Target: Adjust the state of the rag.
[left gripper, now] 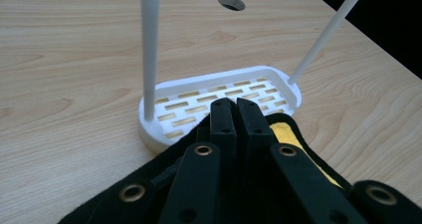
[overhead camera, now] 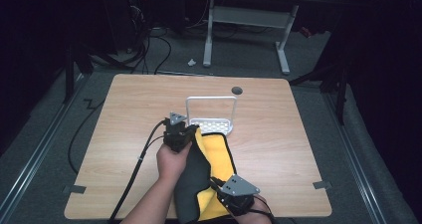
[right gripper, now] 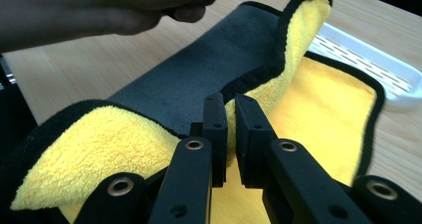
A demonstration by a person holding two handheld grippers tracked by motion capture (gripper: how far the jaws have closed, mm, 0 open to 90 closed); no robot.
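A cloth [overhead camera: 215, 152], yellow on one face and dark grey on the other with a black border, lies folded over itself on the table's near half. My left gripper [overhead camera: 193, 132] is shut on the cloth's far edge and lifts it beside the white rack [overhead camera: 211, 98]. In the left gripper view the jaws [left gripper: 234, 104] are pressed together over the black border, with yellow cloth [left gripper: 286, 134] beside them. My right gripper [overhead camera: 220, 186] is shut on the near edge. In its own view the right gripper [right gripper: 230, 102] pinches the raised fold of the cloth [right gripper: 318, 99].
The white rack has a slotted tray base [left gripper: 154, 134] and a tall hoop handle, and stands just beyond the cloth [right gripper: 378, 67]. A round cable hole [overhead camera: 237, 90] sits near the table's far edge. Bare wooden tabletop [overhead camera: 124, 119] lies left and right. Black cables trail off the left side.
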